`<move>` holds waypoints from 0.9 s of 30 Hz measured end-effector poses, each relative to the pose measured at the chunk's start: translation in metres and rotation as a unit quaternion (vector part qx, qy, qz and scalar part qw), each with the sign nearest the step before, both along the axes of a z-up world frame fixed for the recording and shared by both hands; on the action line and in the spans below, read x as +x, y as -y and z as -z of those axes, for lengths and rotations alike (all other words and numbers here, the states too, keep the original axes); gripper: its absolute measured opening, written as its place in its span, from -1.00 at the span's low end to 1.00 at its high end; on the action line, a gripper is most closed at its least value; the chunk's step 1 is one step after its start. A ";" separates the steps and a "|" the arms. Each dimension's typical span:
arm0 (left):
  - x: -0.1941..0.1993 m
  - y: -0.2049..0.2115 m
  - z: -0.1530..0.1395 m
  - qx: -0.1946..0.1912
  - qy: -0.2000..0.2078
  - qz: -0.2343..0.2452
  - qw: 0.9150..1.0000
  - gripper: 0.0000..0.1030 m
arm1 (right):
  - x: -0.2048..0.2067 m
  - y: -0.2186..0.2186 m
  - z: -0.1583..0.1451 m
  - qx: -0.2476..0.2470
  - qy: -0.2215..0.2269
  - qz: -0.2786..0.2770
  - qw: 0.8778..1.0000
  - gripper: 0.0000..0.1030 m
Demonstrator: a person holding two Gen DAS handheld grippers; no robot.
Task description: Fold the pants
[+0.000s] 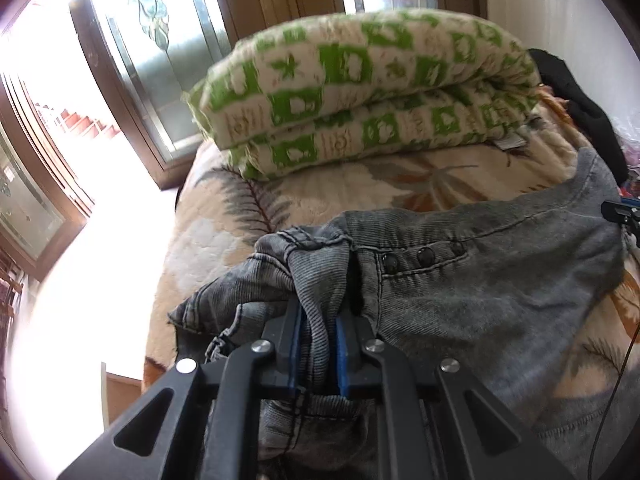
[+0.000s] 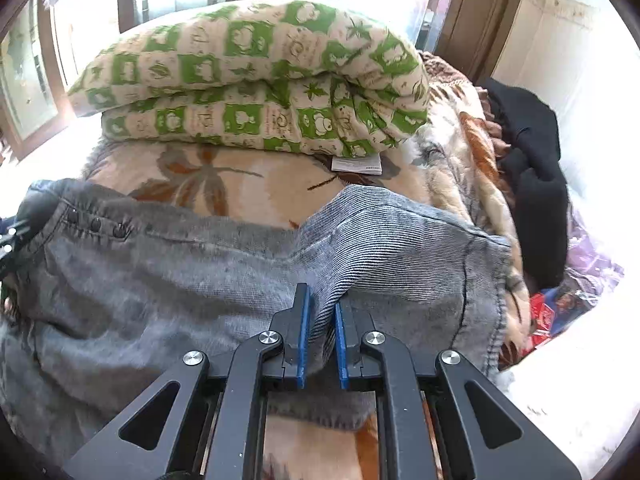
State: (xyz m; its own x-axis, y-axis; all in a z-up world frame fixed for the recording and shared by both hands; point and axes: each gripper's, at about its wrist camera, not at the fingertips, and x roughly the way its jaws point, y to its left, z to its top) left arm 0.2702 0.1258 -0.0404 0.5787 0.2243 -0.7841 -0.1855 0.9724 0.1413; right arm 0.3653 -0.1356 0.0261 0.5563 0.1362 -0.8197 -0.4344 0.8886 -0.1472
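Observation:
Grey denim pants (image 1: 480,288) lie across a leaf-patterned blanket (image 1: 360,192) on a bed, with three dark snap buttons (image 1: 424,258) showing. My left gripper (image 1: 320,312) is shut on a bunched fold of the pants near the buttons. The pants also show in the right wrist view (image 2: 180,280), where my right gripper (image 2: 322,304) is shut on a raised fold of their cloth, near the hemmed right edge. The right gripper's tip shows at the far right of the left wrist view (image 1: 622,212).
A folded green-and-cream quilt (image 2: 248,80) lies behind the pants. A black garment (image 2: 528,160) is piled at the back right, with coloured packets (image 2: 560,304) below it. Glass doors (image 1: 168,60) stand beyond the bed's left edge. A thin cable (image 1: 616,380) hangs at right.

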 end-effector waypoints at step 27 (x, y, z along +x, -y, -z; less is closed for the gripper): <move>-0.142 0.042 -0.033 0.007 0.023 0.043 0.999 -0.71 | -0.101 0.029 -0.037 0.035 -0.016 0.004 0.999 0.04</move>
